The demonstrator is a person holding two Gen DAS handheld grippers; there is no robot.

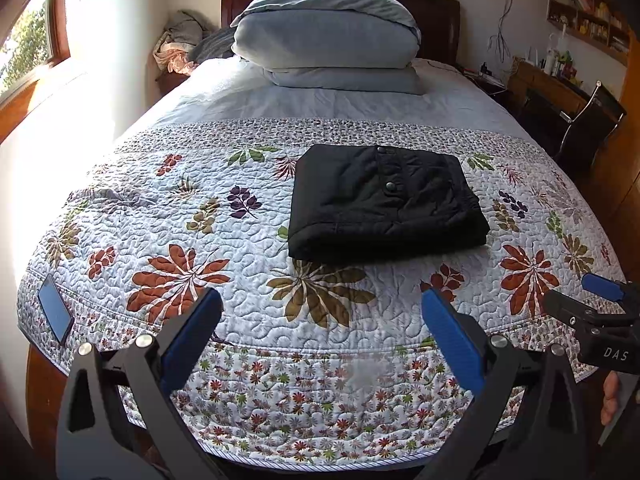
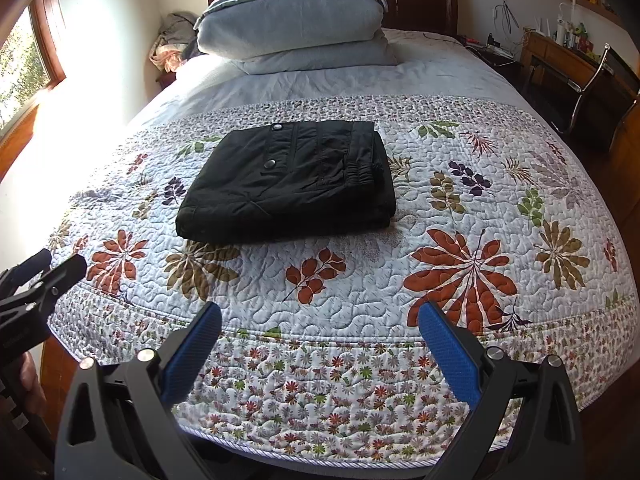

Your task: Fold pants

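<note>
Black pants (image 1: 384,208) lie folded into a compact rectangle on the floral quilt of the bed (image 1: 240,240), snap buttons facing up. They also show in the right wrist view (image 2: 288,184). My left gripper (image 1: 320,304) is open and empty, held above the foot end of the bed, well short of the pants. My right gripper (image 2: 320,316) is open and empty too, beside the left one at the bed's foot. The right gripper's fingers show at the right edge of the left wrist view (image 1: 600,288). The left gripper shows at the left edge of the right wrist view (image 2: 44,272).
A dark phone (image 1: 56,312) lies on the quilt's front left corner. Stacked grey-blue pillows (image 1: 328,40) sit at the headboard. A sunlit window and wall are left of the bed. A desk and a chair (image 1: 584,120) stand to the right.
</note>
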